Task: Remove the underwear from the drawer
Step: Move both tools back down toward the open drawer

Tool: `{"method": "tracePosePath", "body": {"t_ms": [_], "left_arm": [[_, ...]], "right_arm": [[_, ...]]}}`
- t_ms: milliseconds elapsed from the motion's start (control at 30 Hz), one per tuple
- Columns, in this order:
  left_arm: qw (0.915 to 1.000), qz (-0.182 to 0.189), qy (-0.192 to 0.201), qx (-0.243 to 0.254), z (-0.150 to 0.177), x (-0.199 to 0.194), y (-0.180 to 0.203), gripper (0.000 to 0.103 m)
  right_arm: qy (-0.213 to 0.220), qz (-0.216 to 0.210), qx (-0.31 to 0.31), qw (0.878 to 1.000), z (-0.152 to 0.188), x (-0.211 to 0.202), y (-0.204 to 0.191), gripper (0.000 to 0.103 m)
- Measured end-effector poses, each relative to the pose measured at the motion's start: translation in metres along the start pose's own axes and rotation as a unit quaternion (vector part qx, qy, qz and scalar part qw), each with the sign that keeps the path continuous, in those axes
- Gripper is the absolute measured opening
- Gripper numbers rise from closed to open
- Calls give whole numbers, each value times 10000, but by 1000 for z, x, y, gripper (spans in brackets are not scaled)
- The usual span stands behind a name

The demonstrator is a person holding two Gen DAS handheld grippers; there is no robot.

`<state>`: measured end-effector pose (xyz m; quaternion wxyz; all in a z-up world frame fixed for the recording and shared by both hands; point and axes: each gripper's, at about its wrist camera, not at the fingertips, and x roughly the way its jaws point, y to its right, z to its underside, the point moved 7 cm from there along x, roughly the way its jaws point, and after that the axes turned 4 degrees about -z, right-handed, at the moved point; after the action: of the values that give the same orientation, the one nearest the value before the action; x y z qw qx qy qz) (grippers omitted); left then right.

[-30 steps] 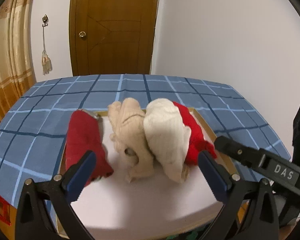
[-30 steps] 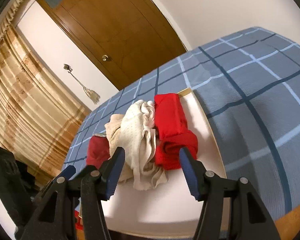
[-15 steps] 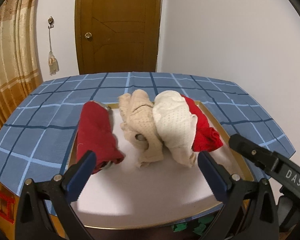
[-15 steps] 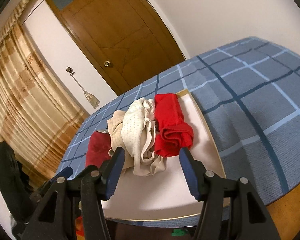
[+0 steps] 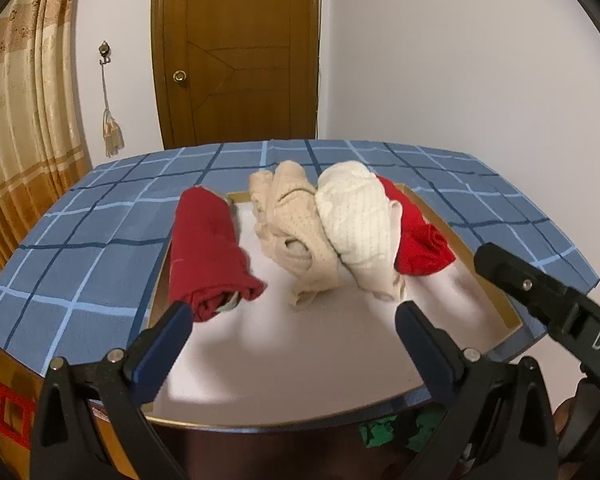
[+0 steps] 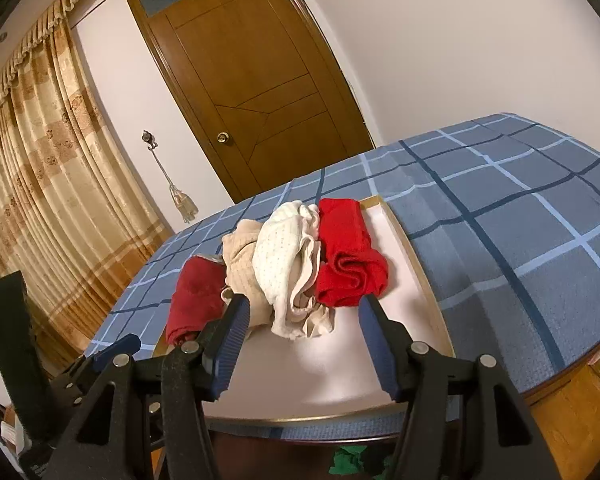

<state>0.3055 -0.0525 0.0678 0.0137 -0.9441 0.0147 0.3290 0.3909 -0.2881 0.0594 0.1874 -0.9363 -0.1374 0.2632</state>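
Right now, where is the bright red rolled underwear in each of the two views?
Left wrist view: the bright red underwear lies right of centre, rightmost in the row, against the cream bundle.
Right wrist view: it lies just right of centre, beyond the two blue pads.
Shared landmark: the brown door behind.

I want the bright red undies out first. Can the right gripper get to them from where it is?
Probably yes. The right gripper is open and empty, and the bright red underwear lies just ahead in the drawer, uncovered, only leaning against the white pair.
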Motion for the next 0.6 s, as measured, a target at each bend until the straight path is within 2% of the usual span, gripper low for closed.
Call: {"method": "tracePosePath", "body": {"t_ms": [600], "left_arm": [[9999,124,-15,-93,24,-12,-10,103]], "right_arm": [[-110,26,62,9999,27,-5,5,60]]}}
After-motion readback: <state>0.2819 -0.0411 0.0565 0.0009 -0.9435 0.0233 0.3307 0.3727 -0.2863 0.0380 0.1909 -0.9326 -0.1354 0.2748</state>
